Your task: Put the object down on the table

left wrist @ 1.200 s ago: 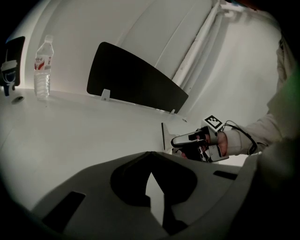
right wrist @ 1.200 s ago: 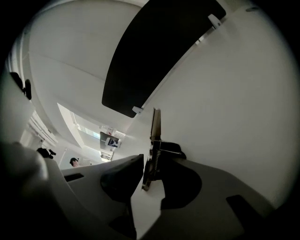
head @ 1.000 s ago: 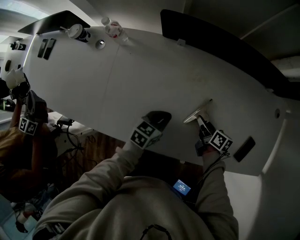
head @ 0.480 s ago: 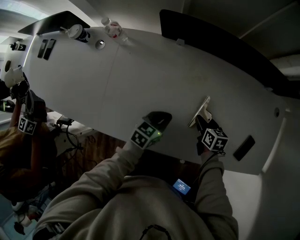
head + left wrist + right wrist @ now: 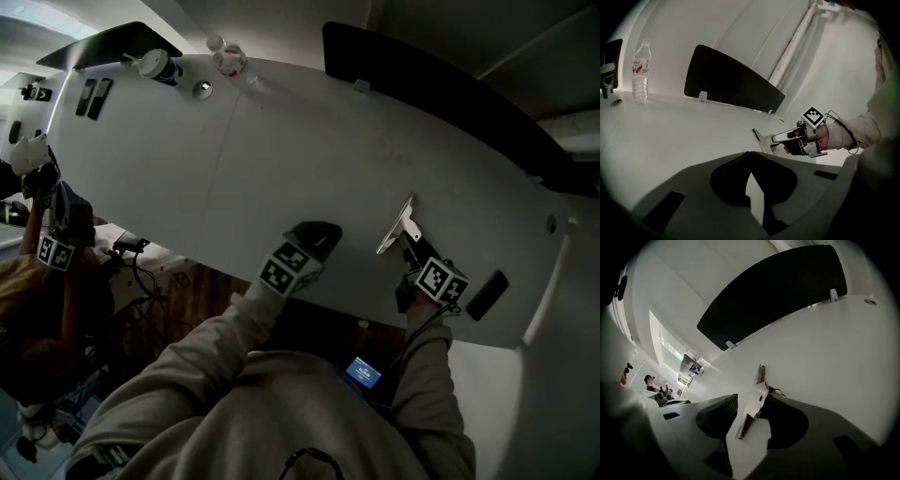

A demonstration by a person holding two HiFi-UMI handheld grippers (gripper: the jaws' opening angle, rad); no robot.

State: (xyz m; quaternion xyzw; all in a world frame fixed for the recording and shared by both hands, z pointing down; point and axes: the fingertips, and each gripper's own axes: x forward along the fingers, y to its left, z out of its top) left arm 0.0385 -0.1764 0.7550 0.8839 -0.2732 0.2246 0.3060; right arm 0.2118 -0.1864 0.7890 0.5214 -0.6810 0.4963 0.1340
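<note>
Right gripper [image 5: 409,240] in the head view lies low over the near right part of the white table [image 5: 309,141], with its marker cube toward the person. The metal plate [image 5: 395,227] stands on edge at its tips, tilted. The left gripper [image 5: 315,236] sits by the table's near edge, left of the plate and apart from it. A water bottle [image 5: 228,58] and a lidded cup [image 5: 155,64] stand at the far left. A dark divider panel [image 5: 422,75] runs along the far side. A dark slab [image 5: 487,296] lies just right of the right gripper.

In the left gripper view, the left gripper [image 5: 751,161] has its tips together with nothing between them. Beyond it to the right, a hand holds the right gripper [image 5: 777,139] level with the plate [image 5: 761,139] at its tips. The bottle [image 5: 641,70] stands far left on the table [image 5: 684,126], in front of the panel [image 5: 733,84].

In the right gripper view, the right gripper [image 5: 751,404] has its jaws wide apart. They have just been opening. The plate [image 5: 760,376] stands between them, close against the right-hand pad, with a clear gap to the left-hand pad, so nothing clamps it. Its lower end appears to sit on the table [image 5: 825,348]. The panel [image 5: 773,296] fills the far side.
</note>
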